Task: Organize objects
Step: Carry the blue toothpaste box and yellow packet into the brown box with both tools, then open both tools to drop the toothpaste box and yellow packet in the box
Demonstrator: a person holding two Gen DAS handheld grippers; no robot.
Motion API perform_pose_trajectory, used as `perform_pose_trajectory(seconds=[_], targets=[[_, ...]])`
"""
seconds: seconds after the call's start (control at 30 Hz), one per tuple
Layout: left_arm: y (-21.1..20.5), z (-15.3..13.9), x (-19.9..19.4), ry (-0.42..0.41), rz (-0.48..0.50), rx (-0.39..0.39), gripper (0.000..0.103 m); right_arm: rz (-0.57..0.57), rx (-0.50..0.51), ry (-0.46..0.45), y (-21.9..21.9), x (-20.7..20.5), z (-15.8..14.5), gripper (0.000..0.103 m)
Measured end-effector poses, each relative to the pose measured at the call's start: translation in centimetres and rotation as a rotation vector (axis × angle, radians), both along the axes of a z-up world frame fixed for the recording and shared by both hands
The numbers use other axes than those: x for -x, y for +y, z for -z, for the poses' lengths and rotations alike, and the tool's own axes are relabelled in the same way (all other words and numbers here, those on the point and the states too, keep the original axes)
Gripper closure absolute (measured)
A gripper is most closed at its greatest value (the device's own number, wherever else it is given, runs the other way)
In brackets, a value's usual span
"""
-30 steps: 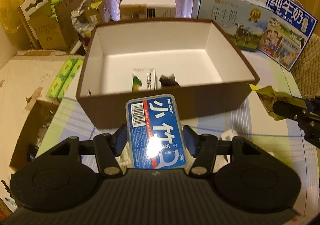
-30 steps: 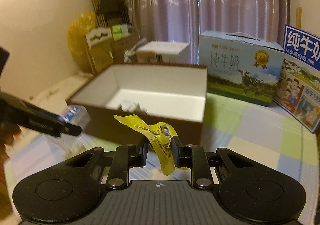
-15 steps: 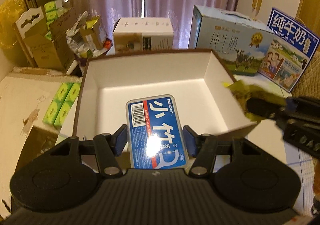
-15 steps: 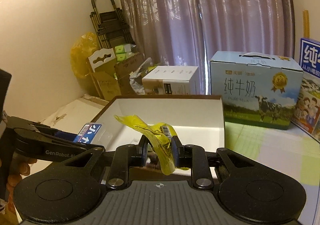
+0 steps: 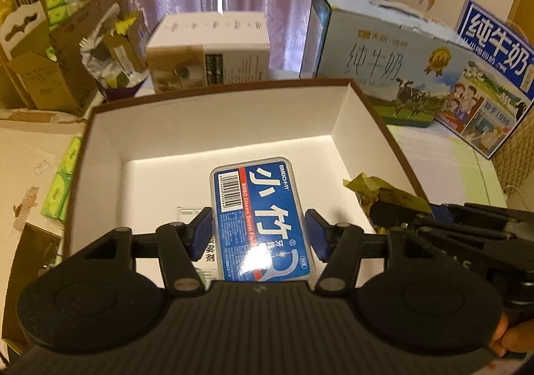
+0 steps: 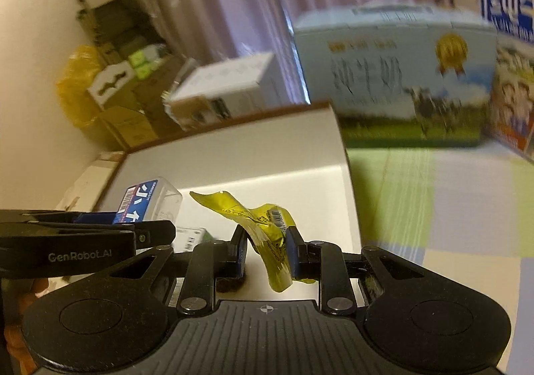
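Hovering over the brown box (image 5: 207,98), the left gripper (image 5: 258,230) clamped the floss case (image 5: 260,218); at three o'clock the right gripper (image 6: 267,246) pinched a yellow wrapper (image 6: 267,228), both seemingly poised for dropping in.

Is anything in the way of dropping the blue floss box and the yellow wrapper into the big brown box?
Nothing visible blocks them. The blue floss box and yellow wrapper hang above the open brown box. Only a small carton lies on its floor under the floss box.

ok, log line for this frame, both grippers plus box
left gripper: shut on floss case | right gripper: shut on yellow wrapper | both over open brown box | nothing released
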State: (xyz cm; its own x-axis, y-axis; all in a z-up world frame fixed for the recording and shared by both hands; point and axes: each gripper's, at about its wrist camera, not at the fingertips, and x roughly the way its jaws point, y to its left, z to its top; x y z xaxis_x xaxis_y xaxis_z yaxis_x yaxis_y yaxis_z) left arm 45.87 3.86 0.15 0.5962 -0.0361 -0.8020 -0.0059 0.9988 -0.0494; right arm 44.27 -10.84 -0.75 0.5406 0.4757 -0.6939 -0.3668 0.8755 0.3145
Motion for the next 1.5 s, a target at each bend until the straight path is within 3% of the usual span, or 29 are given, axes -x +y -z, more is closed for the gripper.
perform_pose_trajectory(seconds=[0.23,0.57,1.0,1.5], targets=[[-0.5,2.3,-2.1,0.050,0.020,-0.011,0.048,0.025,0.022,0.049,0.2,-1.5,1.8,0.082],[-0.5,4.0,-3.4,0.082,0.025,-0.009,0.048,0.011,0.083,0.024,1.1,-2.5,2.5,0.082],[-0.5,4.6,-4.0,0.093,0.025,-0.011,0.048,-0.041,0.141,-0.012,2.1,-3.1,2.8,0.080],[-0.3,4.7,-4.1,0.100,0.033,0.003,0.046,-0.050,0.132,-0.016,1.9,-2.9,2.6,0.075]])
